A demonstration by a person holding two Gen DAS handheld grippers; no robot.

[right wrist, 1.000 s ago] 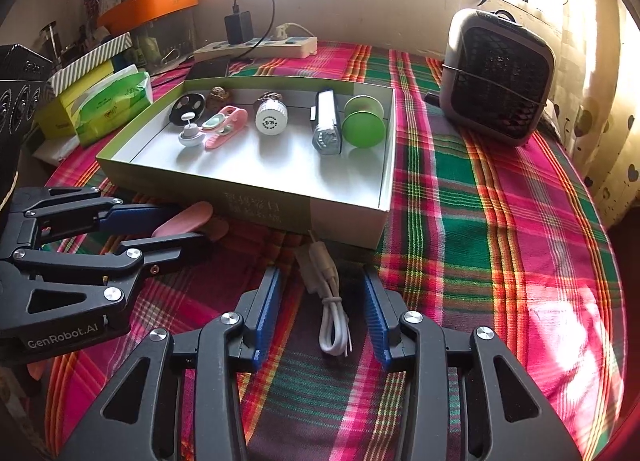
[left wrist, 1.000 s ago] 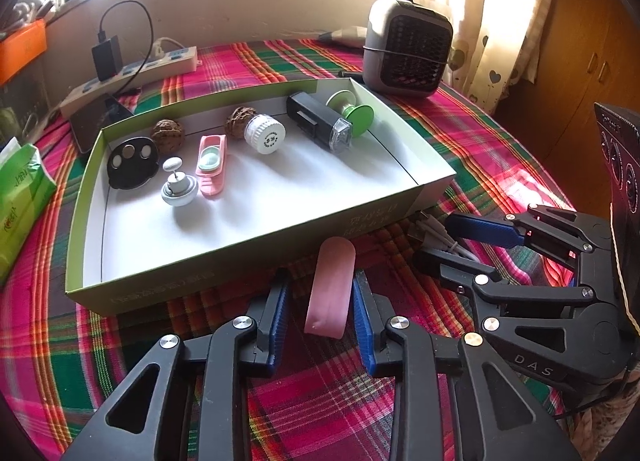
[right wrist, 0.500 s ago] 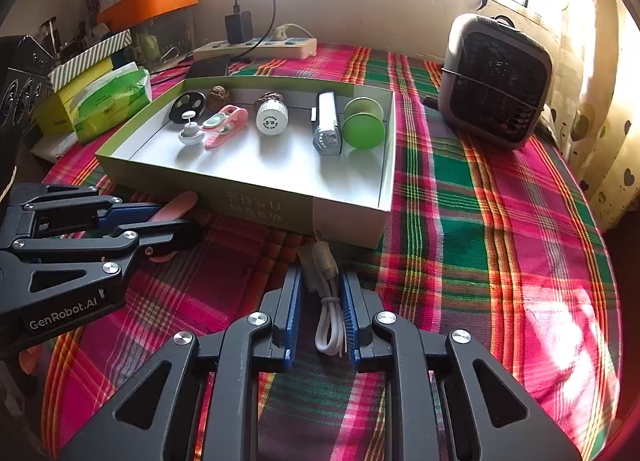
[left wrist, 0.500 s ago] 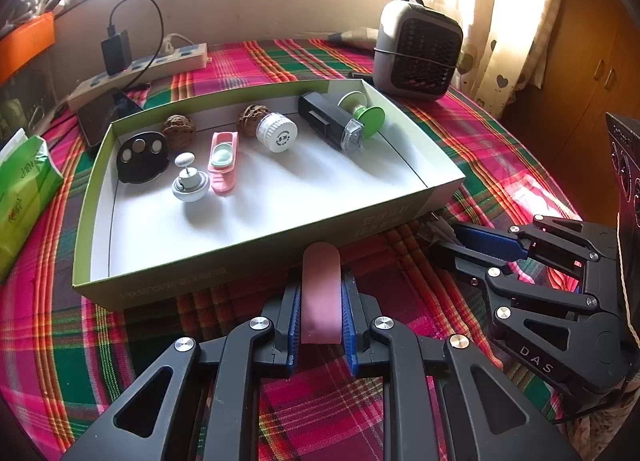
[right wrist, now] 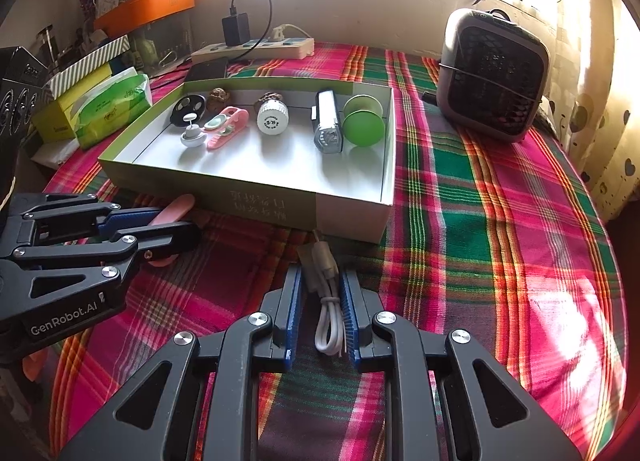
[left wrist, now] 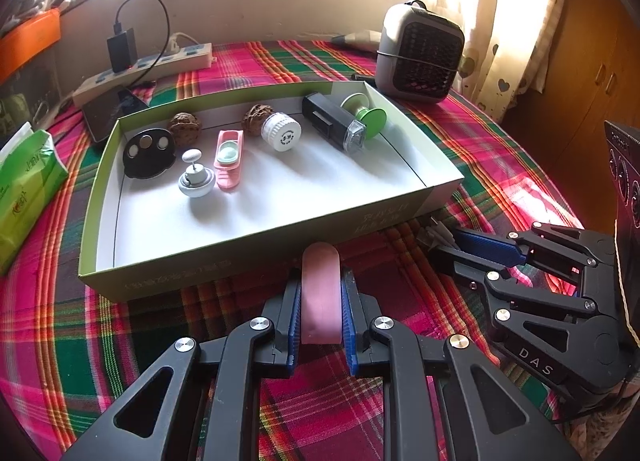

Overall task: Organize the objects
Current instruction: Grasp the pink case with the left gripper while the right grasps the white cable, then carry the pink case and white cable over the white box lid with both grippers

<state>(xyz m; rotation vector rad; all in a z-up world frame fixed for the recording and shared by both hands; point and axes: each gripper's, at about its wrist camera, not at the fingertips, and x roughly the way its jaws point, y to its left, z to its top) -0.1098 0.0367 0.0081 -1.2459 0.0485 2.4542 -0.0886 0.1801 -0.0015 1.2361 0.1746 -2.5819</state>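
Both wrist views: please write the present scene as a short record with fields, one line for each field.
surface: table with plaid cloth
container: green box, open, white inside
in box: black disc, two walnuts, pink clip, white cap, black flashlight, green spool
left tongs: shut on pink case, in front of box
right tongs: shut on white cable, in front of box
behind box: power strip, small heater
left of box: tissue packs

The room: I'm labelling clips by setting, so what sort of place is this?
Probably a lived-in home room: a plaid tablecloth, a power strip under the window, and heart-print curtains.
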